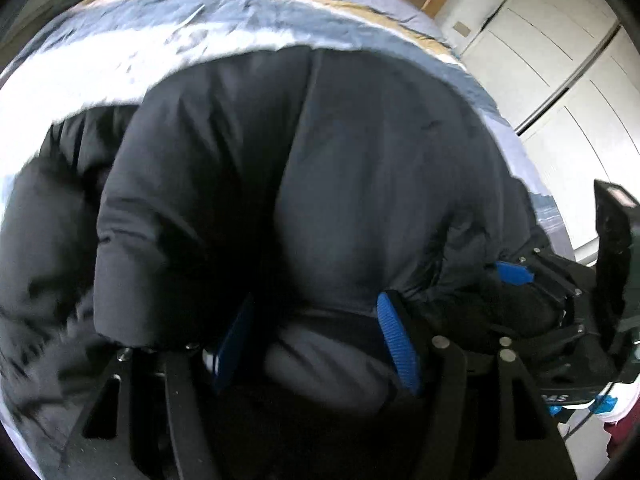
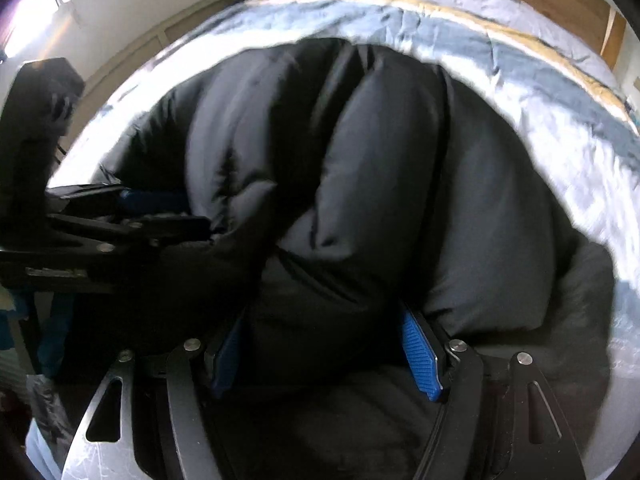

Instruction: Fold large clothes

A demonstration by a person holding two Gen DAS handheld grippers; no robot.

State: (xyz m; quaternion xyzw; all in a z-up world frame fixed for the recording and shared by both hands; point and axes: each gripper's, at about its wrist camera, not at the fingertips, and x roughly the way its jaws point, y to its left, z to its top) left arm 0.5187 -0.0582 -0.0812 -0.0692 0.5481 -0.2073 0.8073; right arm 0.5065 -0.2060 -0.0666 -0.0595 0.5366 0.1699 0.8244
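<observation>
A black puffer jacket [image 1: 304,184] lies bunched on the bed's striped blue duvet [image 1: 132,36], directly ahead of both tongs. The left tongs [image 1: 316,344] clamp a thick fold of it between their blue pads; just beside them, the right tongs [image 2: 328,354] grip another fold.

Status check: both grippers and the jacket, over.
Left gripper clamped on black puffer jacket. Right gripper clamped on it too, close beside the left. Jacket bunched on striped bedspread. Nothing in the way.

jacket [image 1: 360,168] lower hem cut off | bedspread [image 1: 100,60] blurred (motion)
</observation>
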